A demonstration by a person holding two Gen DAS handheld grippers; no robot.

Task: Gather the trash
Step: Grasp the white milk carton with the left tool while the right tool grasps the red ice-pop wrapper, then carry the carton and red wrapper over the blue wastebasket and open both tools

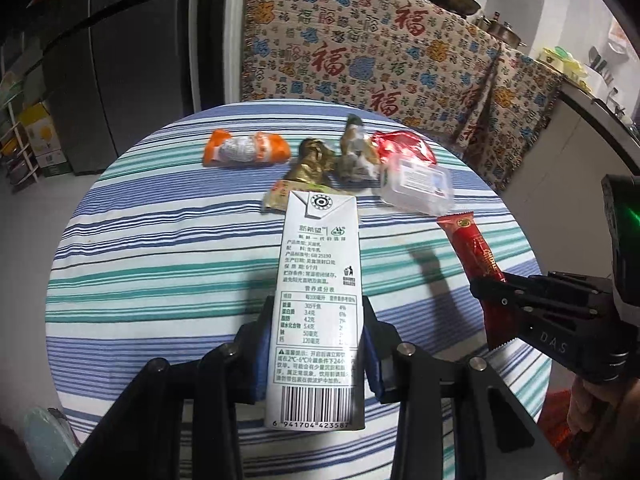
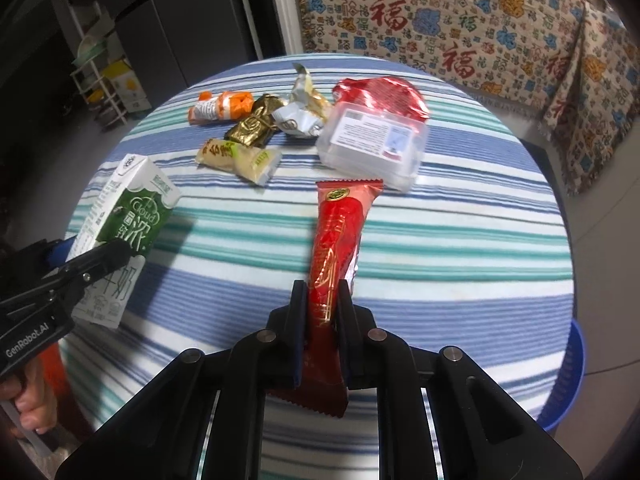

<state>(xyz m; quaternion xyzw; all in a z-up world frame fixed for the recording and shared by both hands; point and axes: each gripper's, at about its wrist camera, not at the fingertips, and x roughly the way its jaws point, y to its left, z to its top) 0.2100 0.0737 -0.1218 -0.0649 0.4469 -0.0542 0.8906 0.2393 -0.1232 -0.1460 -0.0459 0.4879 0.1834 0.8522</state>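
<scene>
Free: near half of striped round table (image 2: 440,240) bare, open to a gripper | Blocked: far half crowded with orange wrapper (image 2: 220,106), gold wrapper (image 2: 252,126), yellow packet (image 2: 240,158), clear plastic box (image 2: 372,140), red foil (image 2: 384,92) | Beyond: patterned cloth (image 2: 480,20) close behind the table

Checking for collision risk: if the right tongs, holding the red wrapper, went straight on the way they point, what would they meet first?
Probably the clear plastic box, which lies just beyond the red wrapper's far tip, though depth is unclear and the striped tablecloth might come first.
</scene>
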